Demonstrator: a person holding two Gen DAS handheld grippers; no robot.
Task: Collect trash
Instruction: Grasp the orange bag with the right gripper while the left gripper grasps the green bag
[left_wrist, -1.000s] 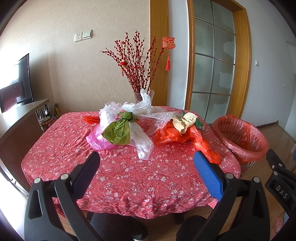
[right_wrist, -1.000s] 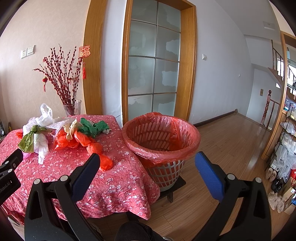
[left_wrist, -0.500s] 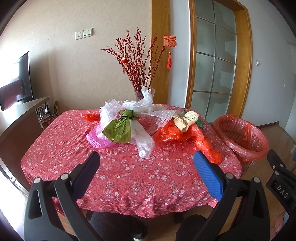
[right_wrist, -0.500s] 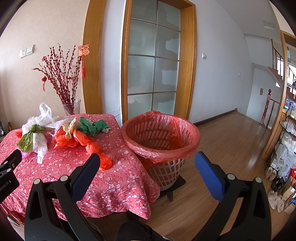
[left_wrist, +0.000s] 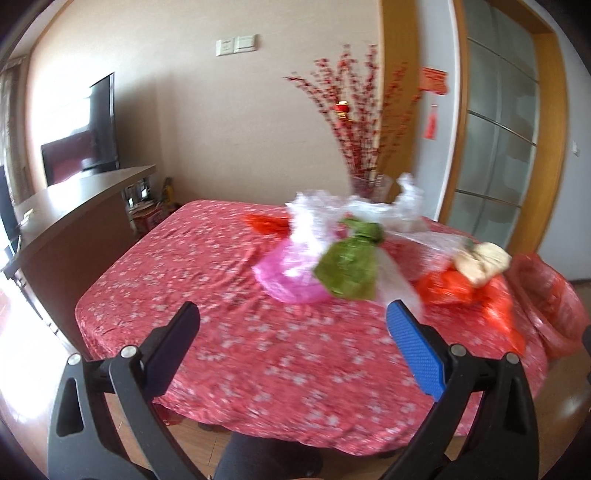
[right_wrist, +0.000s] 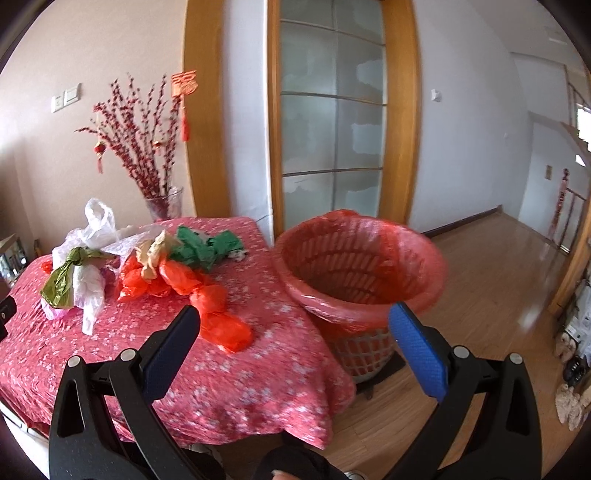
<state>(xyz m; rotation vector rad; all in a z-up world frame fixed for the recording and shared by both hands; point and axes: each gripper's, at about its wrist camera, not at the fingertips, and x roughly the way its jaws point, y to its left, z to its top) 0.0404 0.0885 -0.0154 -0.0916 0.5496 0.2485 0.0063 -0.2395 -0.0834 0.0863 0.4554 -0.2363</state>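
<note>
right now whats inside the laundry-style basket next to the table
The basket holds only its red liner bag; no trash shows on the visible inner wall. Its bottom is hidden behind the near rim.

Daylight floods in bright from the far left of the left wrist view, washing that edge out. Both views smear with motion blur (the red branches (left_wrist: 364, 122) worst), and fisheye distortion bends the door frame (right_wrist: 402, 110), corners vignetted black.

1. Crumpled bags (right_wrist: 147, 269) lie heaped on the bench (right_wrist: 229, 373), toward 10 o'clock in the right view.
2. A vase (right_wrist: 164, 203) stands behind them.
3. The basket (right_wrist: 360, 284) sits on the floor just right of the bench.
</note>
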